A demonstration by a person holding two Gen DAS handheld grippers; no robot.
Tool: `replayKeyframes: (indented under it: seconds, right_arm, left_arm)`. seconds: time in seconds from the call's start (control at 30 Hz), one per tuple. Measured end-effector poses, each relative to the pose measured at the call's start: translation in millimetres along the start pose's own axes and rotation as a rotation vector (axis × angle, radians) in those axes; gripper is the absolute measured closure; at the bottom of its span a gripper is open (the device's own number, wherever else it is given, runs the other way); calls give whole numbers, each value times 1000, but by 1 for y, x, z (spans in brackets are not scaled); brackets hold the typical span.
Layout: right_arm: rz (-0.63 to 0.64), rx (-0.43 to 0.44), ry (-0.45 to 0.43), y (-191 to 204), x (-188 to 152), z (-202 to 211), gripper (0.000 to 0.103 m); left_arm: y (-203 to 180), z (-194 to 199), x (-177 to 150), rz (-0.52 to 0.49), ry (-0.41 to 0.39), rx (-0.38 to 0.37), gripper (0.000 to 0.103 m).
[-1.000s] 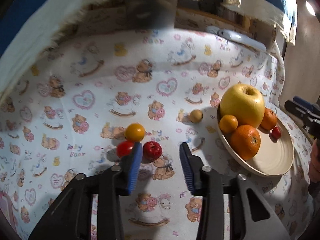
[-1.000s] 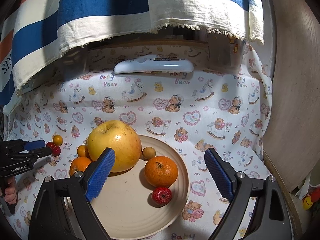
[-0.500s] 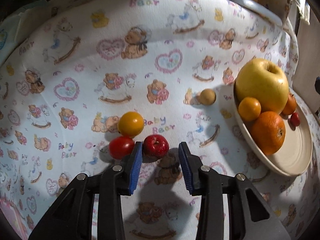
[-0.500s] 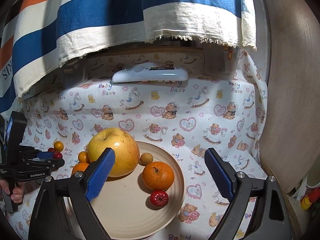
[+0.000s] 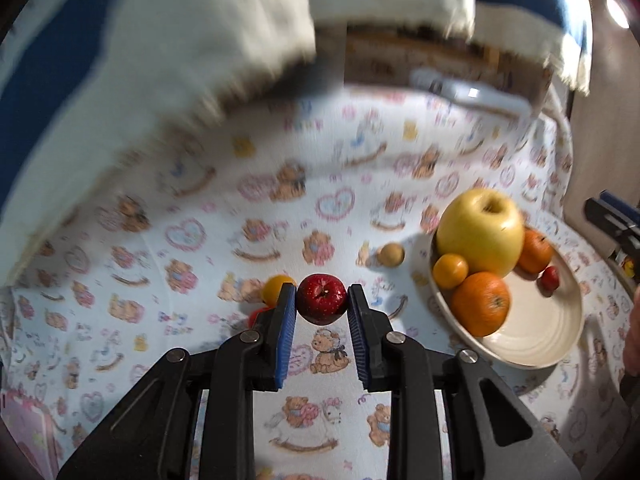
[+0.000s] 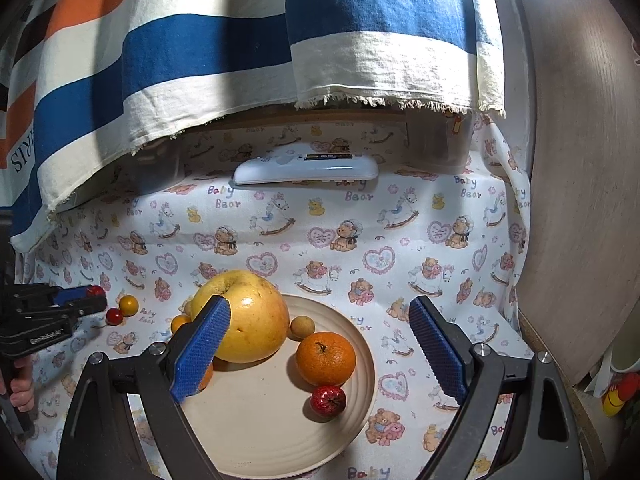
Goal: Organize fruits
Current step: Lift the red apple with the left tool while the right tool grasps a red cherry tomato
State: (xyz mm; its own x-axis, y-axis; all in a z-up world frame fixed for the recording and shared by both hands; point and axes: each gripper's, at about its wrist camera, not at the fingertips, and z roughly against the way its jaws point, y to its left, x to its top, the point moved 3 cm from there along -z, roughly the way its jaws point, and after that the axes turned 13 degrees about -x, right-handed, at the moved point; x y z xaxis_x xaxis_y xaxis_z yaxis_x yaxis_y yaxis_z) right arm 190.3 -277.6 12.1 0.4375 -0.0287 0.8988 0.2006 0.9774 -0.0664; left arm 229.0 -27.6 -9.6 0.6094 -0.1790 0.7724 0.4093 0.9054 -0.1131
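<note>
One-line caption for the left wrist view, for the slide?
Left tongs clamp small red apple; plate of fruit at right.

L gripper (image 5: 322,310) fingers clamp small red apple (image 5: 321,298) above cloth (image 5: 200,240).

A tabletop (image 6: 440,216) covered by a white cloth printed with bears, hearts and rocking horses. A striped blue, cream and orange fabric (image 6: 240,40) hangs over the rear. A white oblong device (image 6: 306,167) lies beneath it. A wooden panel (image 6: 580,200) stands at right.

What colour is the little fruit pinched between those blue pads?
Dark red small apple, clearest from the left wrist view.
</note>
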Motion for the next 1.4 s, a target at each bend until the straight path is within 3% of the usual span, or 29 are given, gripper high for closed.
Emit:
replayKeyframes:
  seconds: [0.17,0.3,0.43,0.57,0.7,0.97,1.23,1.4]
  right_arm:
    - [14,-7,-20,3,1,5,11]
    - [20,-14,-19,5,0,3,11]
    - [2,28,-24,6,2,9,11]
    - [10,26,-120,10,12,35,11]
    - [26,42,-144,18,25,51,1]
    - [62,80,-185,48,43,81,1]
    - [71,141,-140,90,44,71,1]
    - [72,179,-71,122,43,53,1]
  left_arm:
    - [6,33,6,-18,-103,-7,78]
    - [13,49,8,0,-137,-1,78]
    - [23,54,2,14,-142,11,78]
    - [31,58,-2,5,-138,28,78]
    - [39,63,-1,-5,-156,41,78]
    - [52,66,-9,17,-193,48,78]
    - [84,79,-8,131,-210,47,78]
    - [86,86,-10,96,-204,140,78]
